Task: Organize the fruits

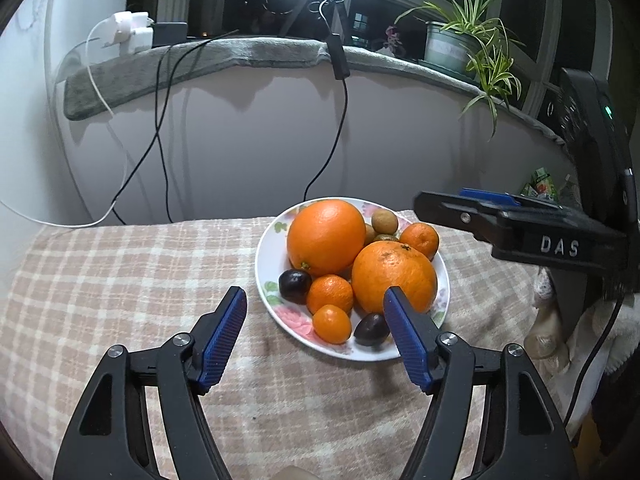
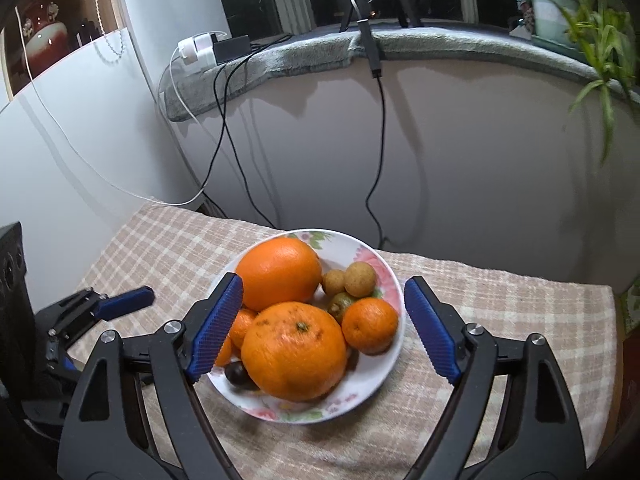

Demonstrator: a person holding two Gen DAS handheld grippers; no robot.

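Floral plate [image 1: 264, 264] sits on checked cloth [image 1: 120, 280], loaded w/ fruit: two large oranges, rear one [image 1: 326, 236] and front one [image 1: 394, 276], touching each other. Left gripper [image 1: 316, 332]: jaws apart, nothing between pads; blue pads straddle plate's near-left rim, not touching fruit. Right gripper [image 2: 324, 320]: jaws wide apart, empty; pads flank the plate, front orange between them but no contact visible. Left-wrist view only: two dark plums, one [image 1: 295, 286] at left rim, one [image 1: 371, 329] at near rim; small mandarin [image 1: 330, 294] and kumquat-size orange fruit [image 1: 332, 324] between them; right gripper body seen side-on at right, marked "DAS". Right-wrist view only: greenish fruit [image 2: 342, 305] tucked behind mandarin [image 2: 370, 325]; two tan longans [image 2: 360, 279] side by side, clear; left gripper pad at far left; one plum partly hidden under front orange, small orange fruits mostly blocked by left pad. Both views: grey mat on sill [image 1: 200, 60], black cables [image 1: 160, 140], spider plant [image 1: 480, 40], white charger [image 2: 198, 48].
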